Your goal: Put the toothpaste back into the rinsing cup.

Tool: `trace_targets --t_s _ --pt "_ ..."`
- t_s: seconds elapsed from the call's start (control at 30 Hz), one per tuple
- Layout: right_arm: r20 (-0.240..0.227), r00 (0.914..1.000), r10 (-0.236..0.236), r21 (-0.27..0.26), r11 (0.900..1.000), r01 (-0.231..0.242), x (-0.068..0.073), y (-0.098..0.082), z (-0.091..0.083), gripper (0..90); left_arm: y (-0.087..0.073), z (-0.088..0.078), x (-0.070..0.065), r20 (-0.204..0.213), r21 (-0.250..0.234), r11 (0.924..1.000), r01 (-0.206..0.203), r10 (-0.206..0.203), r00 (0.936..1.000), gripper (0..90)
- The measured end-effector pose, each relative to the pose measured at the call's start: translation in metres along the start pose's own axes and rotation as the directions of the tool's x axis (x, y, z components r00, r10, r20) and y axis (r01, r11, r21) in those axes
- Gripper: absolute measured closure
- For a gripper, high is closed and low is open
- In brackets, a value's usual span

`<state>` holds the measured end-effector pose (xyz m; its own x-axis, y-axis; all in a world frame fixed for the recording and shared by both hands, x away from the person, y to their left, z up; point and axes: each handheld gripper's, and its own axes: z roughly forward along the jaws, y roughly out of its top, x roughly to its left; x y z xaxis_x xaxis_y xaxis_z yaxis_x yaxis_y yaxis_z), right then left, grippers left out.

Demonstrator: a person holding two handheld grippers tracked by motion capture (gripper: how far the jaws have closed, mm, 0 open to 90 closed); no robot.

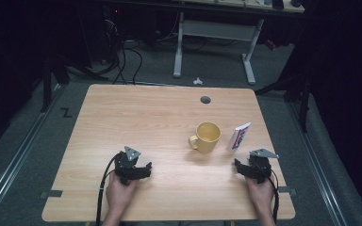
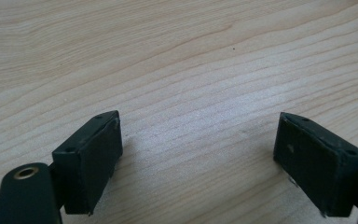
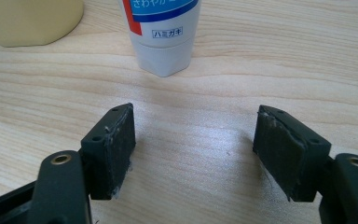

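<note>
Light wood-grain worktop point(image 1: 122, 122) is seen from the high view, with both grippers held low over its near edge. Left gripper point(image 1: 143, 170) is held in the left hand point(image 1: 119, 193) at the near left, well apart from the other things; in the left gripper view its fingers point(image 2: 93, 158) are spread wide with nothing but bare worktop between them. Right gripper point(image 1: 239, 167) is held in the right hand point(image 1: 261, 192) at the near right; in the right gripper view its fingers point(image 3: 114, 147) are likewise spread apart, nothing clamped, pads visibly worn at the edges. Toothpaste tube point(image 1: 239, 136) is found on the worktop just beyond the right gripper, standing on its cap end and leaning, white with blue and red print. In the right gripper view the tube point(image 3: 163, 32) is seen straight ahead of the gap between the fingers, cap end down on the worktop, near but not touched. Yellow mug point(image 1: 206, 137) is set upright just left of the tube, handle turned to the left, apart from the tube; its wall is caught at the top left corner of the right gripper view. Round cable hole point(image 1: 205, 100) is noted in the far part of the worktop, behind the mug.
</note>
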<state>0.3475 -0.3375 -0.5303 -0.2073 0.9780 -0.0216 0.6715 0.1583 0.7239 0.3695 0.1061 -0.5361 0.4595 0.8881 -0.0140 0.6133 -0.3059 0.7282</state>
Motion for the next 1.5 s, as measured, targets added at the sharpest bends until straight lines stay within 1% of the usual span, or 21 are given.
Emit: trace_targets --t_s 1.23,1.5 --pt "-0.004 1.0 -0.001 0.004 1.0 0.001 0.0009 0.0 -0.0001 28.3 0.0003 0.0001 0.0 -0.001 0.001 1.0 0.003 -0.003 1.0 15.8" --pt "-0.006 1.0 -0.006 0.009 1.0 0.006 0.0024 -0.0001 0.0002 23.8 0.0001 0.0 0.0001 0.0 0.001 1.0 0.003 -0.003 1.0 15.8"
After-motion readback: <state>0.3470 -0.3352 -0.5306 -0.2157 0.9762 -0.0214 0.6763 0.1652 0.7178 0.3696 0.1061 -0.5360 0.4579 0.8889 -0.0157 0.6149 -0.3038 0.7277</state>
